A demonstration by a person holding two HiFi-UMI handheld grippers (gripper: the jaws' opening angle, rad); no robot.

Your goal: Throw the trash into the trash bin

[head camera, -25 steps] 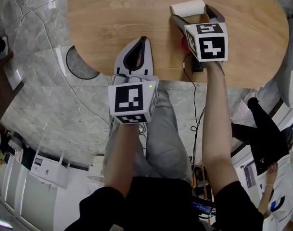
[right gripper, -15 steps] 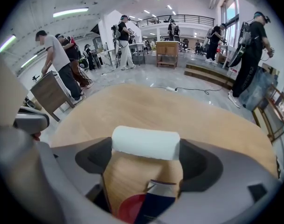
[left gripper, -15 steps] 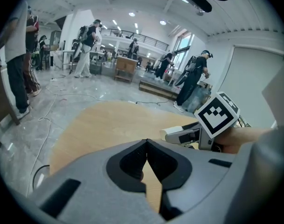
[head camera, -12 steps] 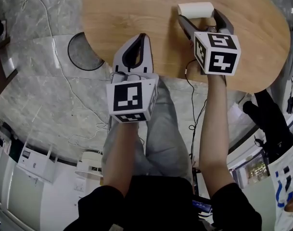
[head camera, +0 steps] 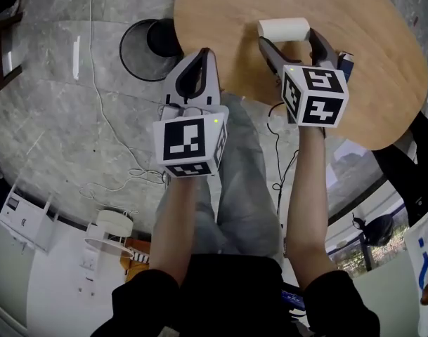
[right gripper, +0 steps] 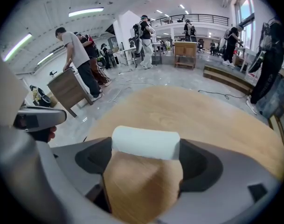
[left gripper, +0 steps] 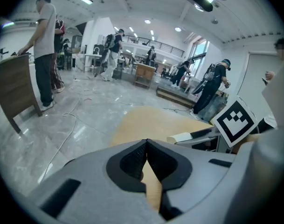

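white roll (head camera: 284, 28) pinched between right gripper (head camera: 292, 42) fingers (head camera: 268, 50), left gripper (head camera: 202, 53) closed

- Showing as smooth, matt pale wood with faint grain: table (head camera: 235, 12).
- Gleaming as glossy grey veined stone: floor (head camera: 59, 118).
- Looking soft, matt, papery: white roll (right gripper: 145, 143).
- Appearing as matt grey plastic, with black ribbed pads (left gripper: 130, 162): left gripper (left gripper: 146, 146).
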